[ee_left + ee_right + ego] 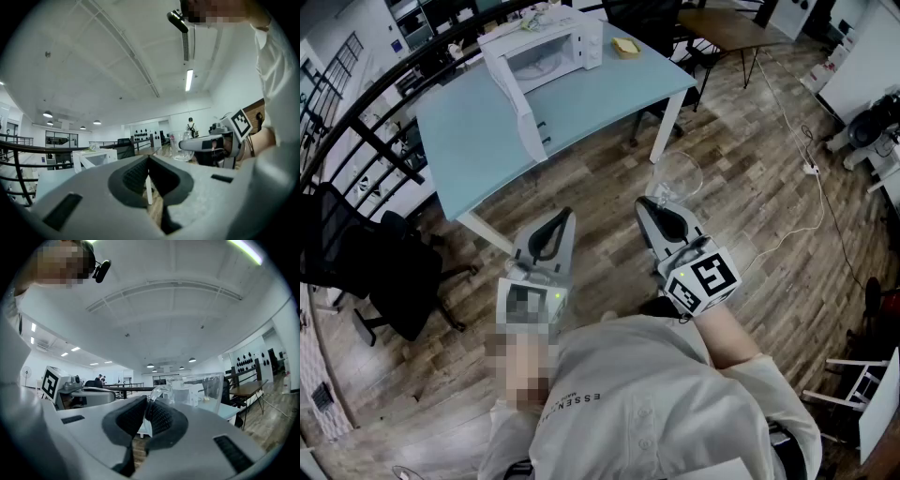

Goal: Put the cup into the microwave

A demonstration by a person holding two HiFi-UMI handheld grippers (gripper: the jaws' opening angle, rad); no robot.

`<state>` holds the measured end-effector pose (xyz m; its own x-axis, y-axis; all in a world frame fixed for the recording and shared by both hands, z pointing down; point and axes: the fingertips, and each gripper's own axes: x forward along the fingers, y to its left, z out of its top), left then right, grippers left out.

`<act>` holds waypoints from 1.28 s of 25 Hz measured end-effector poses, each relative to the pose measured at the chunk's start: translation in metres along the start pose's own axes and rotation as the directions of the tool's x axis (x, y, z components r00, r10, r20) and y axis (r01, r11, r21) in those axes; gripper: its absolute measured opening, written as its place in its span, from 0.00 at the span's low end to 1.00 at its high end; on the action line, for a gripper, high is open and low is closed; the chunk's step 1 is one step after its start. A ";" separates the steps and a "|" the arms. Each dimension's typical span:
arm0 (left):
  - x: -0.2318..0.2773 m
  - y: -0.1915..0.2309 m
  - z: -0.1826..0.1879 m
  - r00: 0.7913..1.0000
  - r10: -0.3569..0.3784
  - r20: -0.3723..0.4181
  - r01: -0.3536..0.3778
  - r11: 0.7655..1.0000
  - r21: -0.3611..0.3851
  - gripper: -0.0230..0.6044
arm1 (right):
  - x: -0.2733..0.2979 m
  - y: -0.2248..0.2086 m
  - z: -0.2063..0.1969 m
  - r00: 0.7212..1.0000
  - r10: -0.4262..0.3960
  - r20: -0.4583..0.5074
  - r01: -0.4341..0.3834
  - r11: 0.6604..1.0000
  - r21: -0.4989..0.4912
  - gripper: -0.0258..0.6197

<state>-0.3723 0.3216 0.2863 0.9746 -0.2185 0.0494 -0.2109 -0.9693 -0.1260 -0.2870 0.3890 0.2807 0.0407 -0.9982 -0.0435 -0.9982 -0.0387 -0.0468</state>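
Note:
A white microwave [548, 52] stands on the far side of a light blue table [478, 141] with its door [514, 103] swung open toward me. I stand back from the table on the wood floor. My right gripper [649, 202] is shut on the handle of a clear glass cup [680, 176], held level above the floor; in the right gripper view the cup [201, 390] sits just beyond the closed jaws [149, 401]. My left gripper [567, 214] is level beside it, jaws together with nothing between them [148, 158]. The left gripper view also shows the cup [180, 143].
A black office chair [394, 272] stands at the left by a dark railing [356, 122]. A yellow pad [625, 47] lies on the table's right end. A brown table [727, 28] is behind. A white cable [811, 187] runs across the floor at right.

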 end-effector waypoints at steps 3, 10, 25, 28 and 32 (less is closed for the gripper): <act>0.004 0.003 -0.002 1.000 -0.016 0.013 0.016 0.999 0.041 0.04 | 0.003 -0.002 0.001 1.000 0.000 0.003 0.000 1.000 -0.003 0.07; 0.016 0.009 -0.005 0.999 -0.038 0.011 0.037 0.998 0.046 0.04 | 0.015 -0.008 -0.003 1.000 -0.005 -0.007 0.005 1.000 -0.002 0.07; 0.068 0.042 -0.020 1.000 -0.011 -0.027 0.010 0.999 -0.039 0.04 | 0.063 -0.061 -0.017 1.000 -0.009 -0.022 0.010 0.999 0.047 0.07; 0.092 0.050 -0.029 0.999 -0.001 -0.037 0.001 1.000 0.001 0.04 | 0.079 -0.084 -0.021 0.999 0.015 -0.029 -0.013 0.998 0.057 0.07; 0.135 0.060 -0.032 0.997 0.049 -0.053 -0.050 0.999 -0.012 0.04 | 0.106 -0.126 -0.025 0.998 0.063 -0.032 -0.061 0.996 0.059 0.07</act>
<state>-0.2554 0.2301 0.3166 0.9576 -0.2719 0.0958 -0.2605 -0.9585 -0.1161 -0.1577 0.2871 0.3071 -0.0236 -0.9996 -0.0147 -0.9944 0.0250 -0.1028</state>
